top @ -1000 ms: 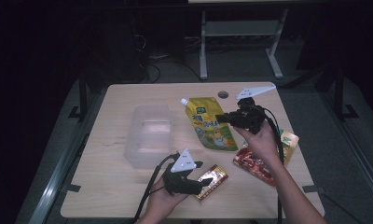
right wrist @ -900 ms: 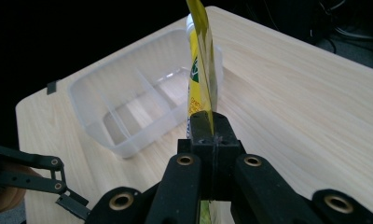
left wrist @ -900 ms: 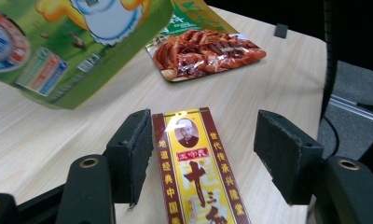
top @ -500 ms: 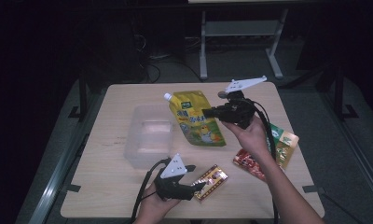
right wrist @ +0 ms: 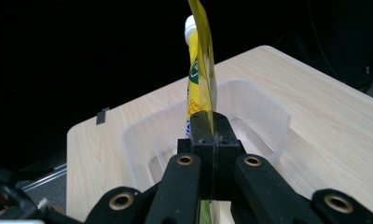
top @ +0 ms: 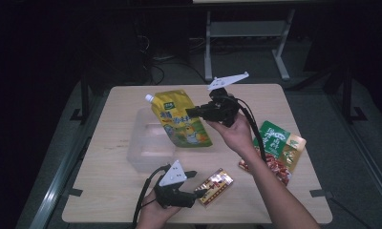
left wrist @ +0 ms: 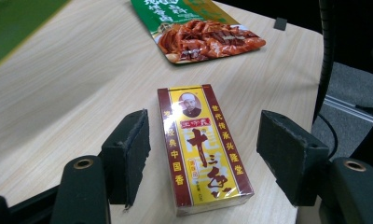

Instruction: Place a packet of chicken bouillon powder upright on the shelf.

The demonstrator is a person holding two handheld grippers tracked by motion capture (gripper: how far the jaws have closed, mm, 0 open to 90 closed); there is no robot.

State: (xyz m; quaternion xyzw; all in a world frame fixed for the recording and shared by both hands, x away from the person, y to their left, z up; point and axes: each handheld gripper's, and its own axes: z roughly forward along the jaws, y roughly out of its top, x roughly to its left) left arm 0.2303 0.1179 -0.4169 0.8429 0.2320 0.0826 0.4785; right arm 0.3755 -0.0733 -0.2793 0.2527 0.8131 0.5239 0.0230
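A: Yellow foil spout pouch — location, hold?

B: Aloft over the clear tub, far centre; right gripper clamped on its edge. Probably floppy, slick — grip the seam.

A: Left gripper?

B: Jaws wide, astride the spice box, near edge.

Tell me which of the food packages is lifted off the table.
The yellow spouted pouch: the right hand-held gripper pinches its edge in the air, while the green-red packet and small box lie flat.

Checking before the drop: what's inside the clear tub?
The clear tub looks empty where visible; the yellow pouch, held in the right hand-held gripper, hides part of its floor.
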